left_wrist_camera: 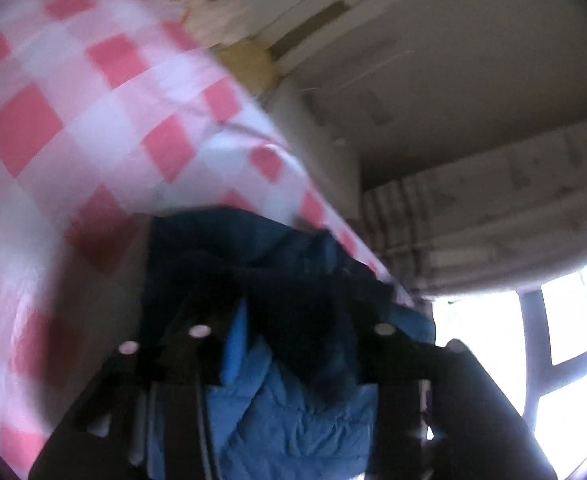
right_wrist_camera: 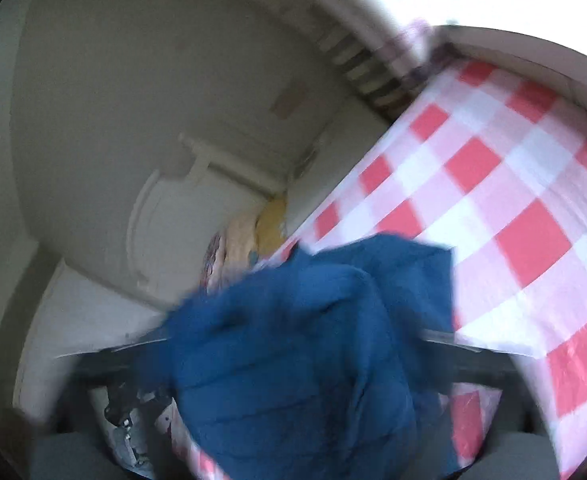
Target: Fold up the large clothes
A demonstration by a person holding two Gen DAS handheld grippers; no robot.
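Blue quilted jacket (left_wrist_camera: 293,408) bunches inside the left claw (left_wrist_camera: 293,328), apparently pinched; right claw's (right_wrist_camera: 293,344) state I cannot tell. Jacket hangs over the checked bedsheet (left_wrist_camera: 93,120); lift evenly, both corners level.

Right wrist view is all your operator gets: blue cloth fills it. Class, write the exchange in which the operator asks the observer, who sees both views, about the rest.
Operator: Does the left claw have the garment?
Observer: Blue garment bunches between the left claw fingers; grip unclear.
Operator: Is there a window?
Observer: Yes, a bright window to the left claw's right.
Operator: Anything beyond the checked sheet?
Observer: Past the checked sheet, a blurred, pale bundle.
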